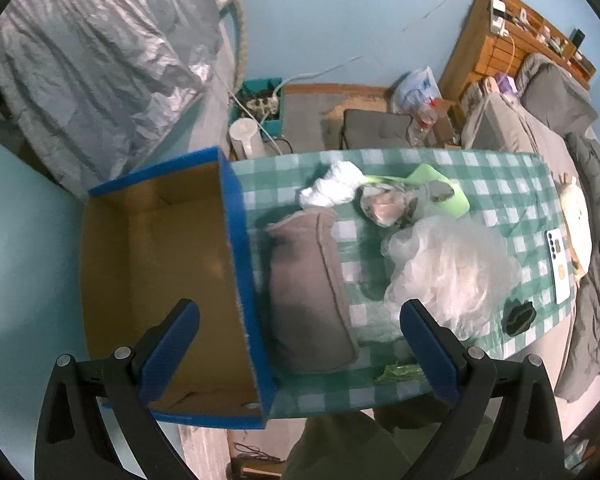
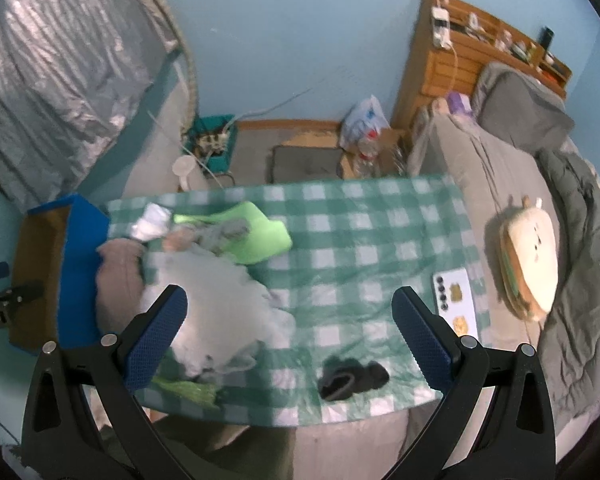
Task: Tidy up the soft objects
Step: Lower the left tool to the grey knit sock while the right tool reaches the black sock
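Both claws, left gripper & right gripper, spread wide, holding nothing. Grey cushion lies on checked table touching the blue box; looks light, squashy. Pinch its edge seam.

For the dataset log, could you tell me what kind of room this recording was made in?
Most likely a bedroom: a bed with a wooden headboard, a grey duvet and a plush toy beside the checked table.

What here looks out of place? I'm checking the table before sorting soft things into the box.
A white smartphone lies face down near the right edge of the green checked tablecloth; it is hard, not soft. The blue-sided cardboard box holds nothing, while soft items lie heaped beside it.
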`<state>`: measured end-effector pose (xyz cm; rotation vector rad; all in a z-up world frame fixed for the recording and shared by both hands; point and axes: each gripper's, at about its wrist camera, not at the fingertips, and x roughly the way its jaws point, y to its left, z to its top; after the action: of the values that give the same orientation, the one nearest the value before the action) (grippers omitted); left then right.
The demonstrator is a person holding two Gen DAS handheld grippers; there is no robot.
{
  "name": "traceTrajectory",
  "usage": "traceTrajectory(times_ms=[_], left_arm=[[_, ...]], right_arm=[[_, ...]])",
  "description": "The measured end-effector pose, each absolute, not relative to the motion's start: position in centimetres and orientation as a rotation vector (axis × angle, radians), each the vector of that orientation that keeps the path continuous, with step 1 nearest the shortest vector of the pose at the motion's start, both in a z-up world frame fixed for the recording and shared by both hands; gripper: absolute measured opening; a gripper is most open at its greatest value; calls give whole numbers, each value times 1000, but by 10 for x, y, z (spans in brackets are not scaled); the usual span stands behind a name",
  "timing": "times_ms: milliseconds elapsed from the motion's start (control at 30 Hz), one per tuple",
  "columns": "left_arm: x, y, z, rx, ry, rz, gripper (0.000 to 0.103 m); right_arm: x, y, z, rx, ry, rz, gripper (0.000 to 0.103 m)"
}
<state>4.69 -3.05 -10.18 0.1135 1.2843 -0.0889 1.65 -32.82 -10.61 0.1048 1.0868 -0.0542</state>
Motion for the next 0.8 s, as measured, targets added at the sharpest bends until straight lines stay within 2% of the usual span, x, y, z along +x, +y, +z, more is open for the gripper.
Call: traceTrajectory(times_ms=[800], left_arm=[[70,-61,-195,119,1429,-92,101]], right_arm=[[-25,-385,-244,193,1316,-176,101]])
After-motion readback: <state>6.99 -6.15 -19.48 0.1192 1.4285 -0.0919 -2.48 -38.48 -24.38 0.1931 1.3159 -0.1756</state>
